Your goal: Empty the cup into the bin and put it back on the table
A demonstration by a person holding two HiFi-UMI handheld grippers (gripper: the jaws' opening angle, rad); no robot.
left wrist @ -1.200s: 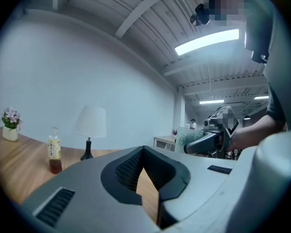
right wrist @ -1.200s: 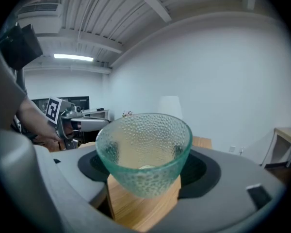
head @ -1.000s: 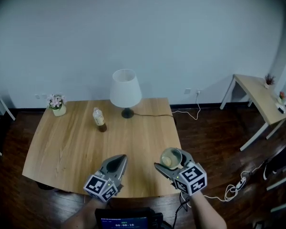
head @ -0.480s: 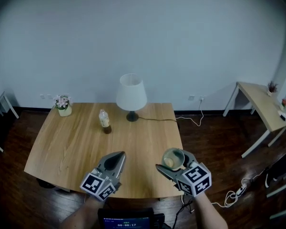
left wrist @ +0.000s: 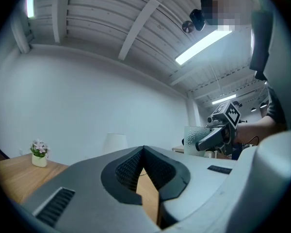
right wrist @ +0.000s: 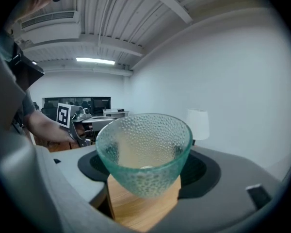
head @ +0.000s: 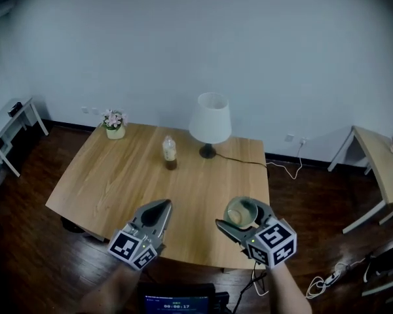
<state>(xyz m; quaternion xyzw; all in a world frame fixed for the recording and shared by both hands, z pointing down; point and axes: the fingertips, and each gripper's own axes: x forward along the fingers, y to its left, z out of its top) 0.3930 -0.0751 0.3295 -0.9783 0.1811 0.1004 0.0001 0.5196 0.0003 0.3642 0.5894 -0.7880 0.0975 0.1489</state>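
Wooden table (head: 105, 182) with lamp (head: 210, 118), bottle (head: 169, 153), flowerpot (head: 115, 131); right tongs (head: 243, 217) clamped on cup (right wrist: 143, 149), left tongs (head: 162, 207) clenched empty.

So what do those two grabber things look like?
The left gripper and the right gripper are both grey and wedge-shaped, narrowing at the front like a beak. Inside the jaws sit black ribbed pads. At the back of each is a white cube printed with black square markers. The person wears a short grey sleeve.
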